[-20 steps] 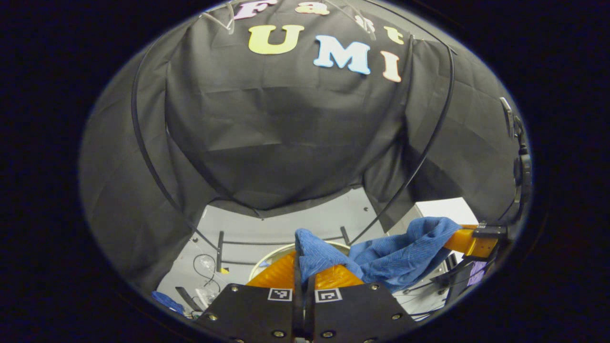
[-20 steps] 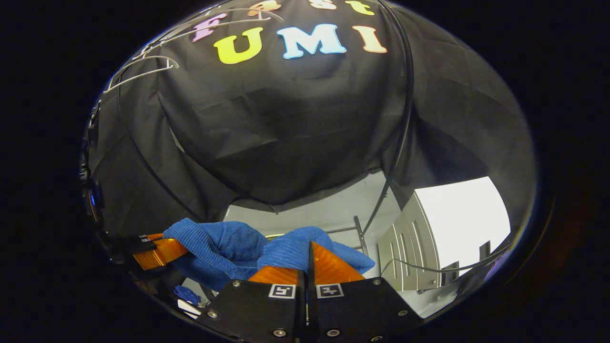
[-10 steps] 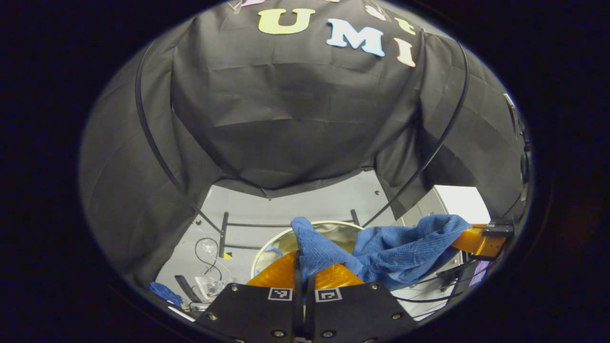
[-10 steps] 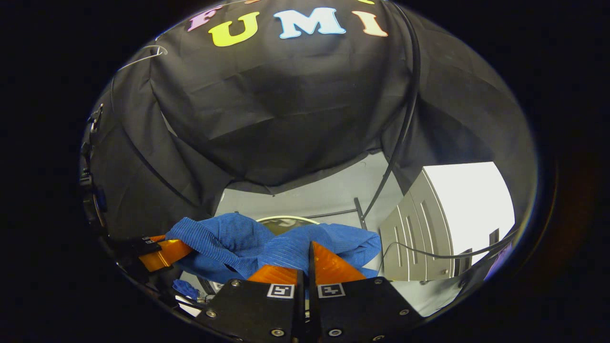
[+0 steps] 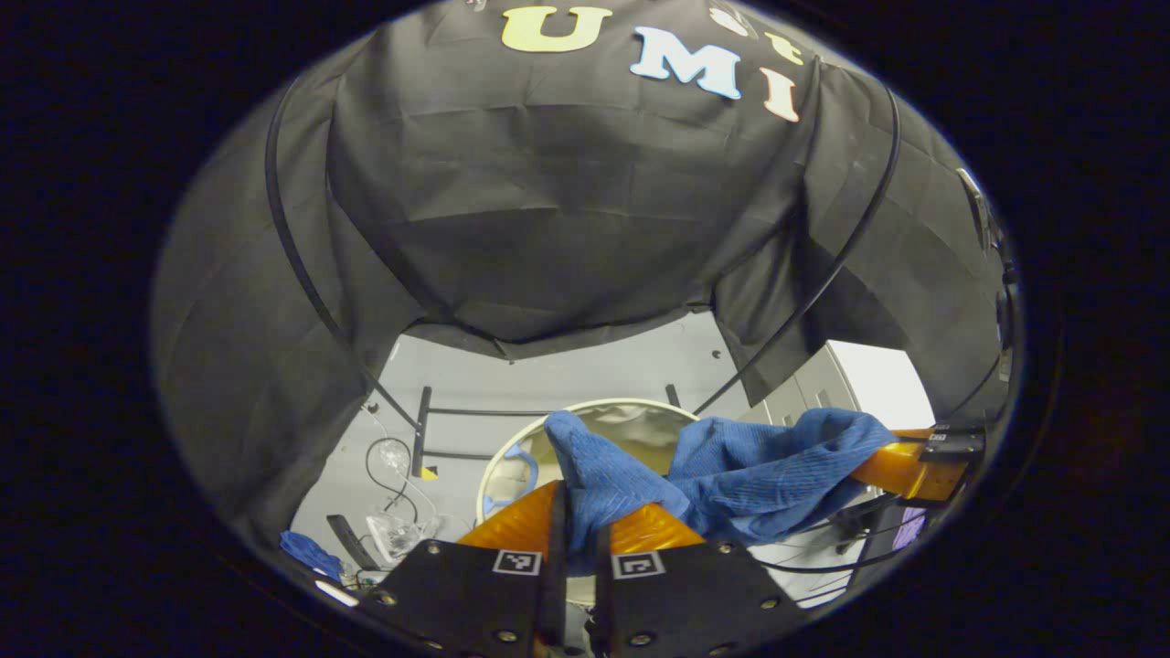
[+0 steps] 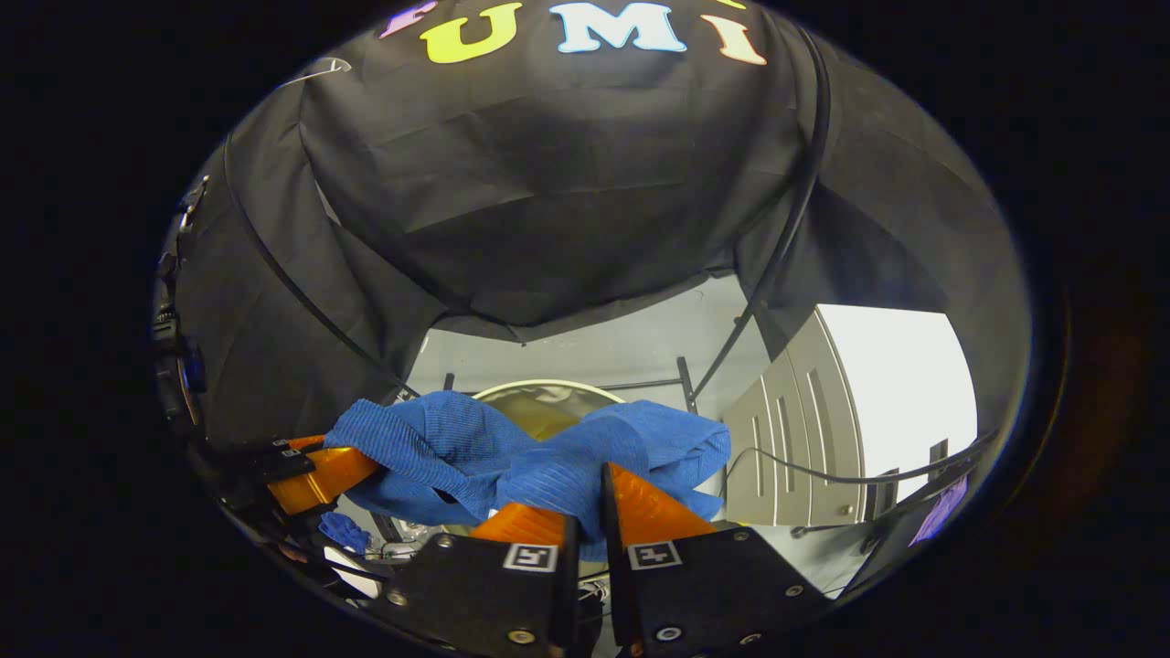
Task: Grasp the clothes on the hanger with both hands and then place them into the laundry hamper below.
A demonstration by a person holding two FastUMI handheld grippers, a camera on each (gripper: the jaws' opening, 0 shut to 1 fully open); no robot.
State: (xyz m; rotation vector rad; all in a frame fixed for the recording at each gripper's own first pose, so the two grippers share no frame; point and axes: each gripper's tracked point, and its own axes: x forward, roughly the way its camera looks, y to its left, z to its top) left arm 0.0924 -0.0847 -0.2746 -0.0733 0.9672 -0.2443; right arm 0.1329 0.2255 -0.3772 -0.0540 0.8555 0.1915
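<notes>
Left gripper view shows the blue garment (image 5: 731,475) slung between the left gripper (image 5: 574,530) and right gripper (image 6: 585,512), both jaws pinching cloth, above the hamper (image 5: 512,439), so an uneven release could, I judge, drape it over the rim.

The clothes (image 5: 759,471) are ribbed matt cloth; the hamper (image 5: 640,425) lining looks glossy.

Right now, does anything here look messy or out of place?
Nothing alarming. The blue cloth hangs bunched between the left claw and right claw above the hamper. Loose cables and a blue scrap lie on the floor.
</notes>
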